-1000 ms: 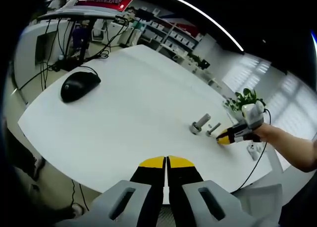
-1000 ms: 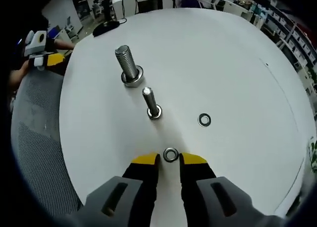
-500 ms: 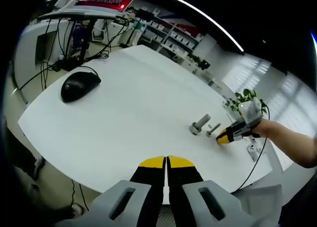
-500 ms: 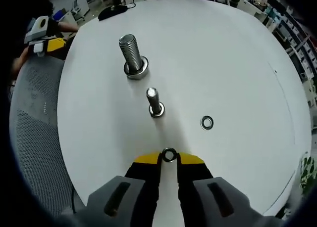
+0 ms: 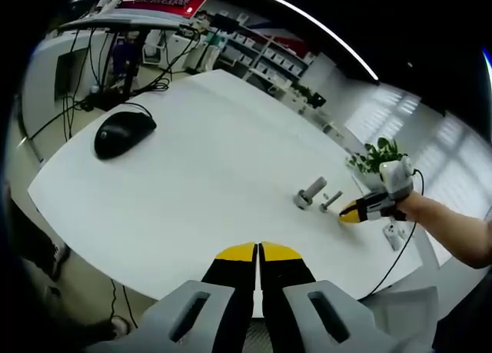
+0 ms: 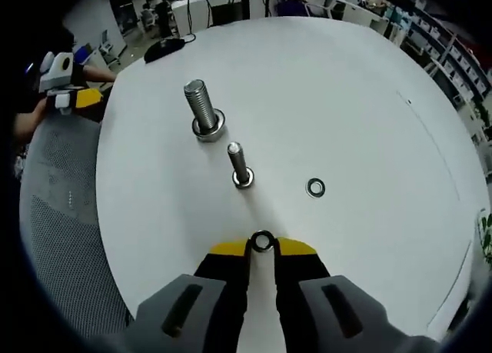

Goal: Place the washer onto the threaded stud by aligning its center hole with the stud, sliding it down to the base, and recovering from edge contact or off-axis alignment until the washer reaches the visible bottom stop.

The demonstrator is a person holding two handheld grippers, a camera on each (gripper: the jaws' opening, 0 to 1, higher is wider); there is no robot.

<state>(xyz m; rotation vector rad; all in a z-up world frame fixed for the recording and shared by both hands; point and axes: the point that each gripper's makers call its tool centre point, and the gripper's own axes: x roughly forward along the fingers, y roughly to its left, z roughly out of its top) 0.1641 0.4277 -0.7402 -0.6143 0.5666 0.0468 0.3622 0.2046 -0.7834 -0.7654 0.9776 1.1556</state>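
With my right tongs (image 6: 262, 248) pinched on the washer (image 6: 262, 241) by its edges, just short of the thin stud (image 6: 240, 165), and my left tongs (image 5: 257, 252) shut and empty, I should keep it level and centre the hole before lowering

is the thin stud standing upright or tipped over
Upright. In the right gripper view the thin stud rises from its base on the white table, beside the thicker stud, also standing.
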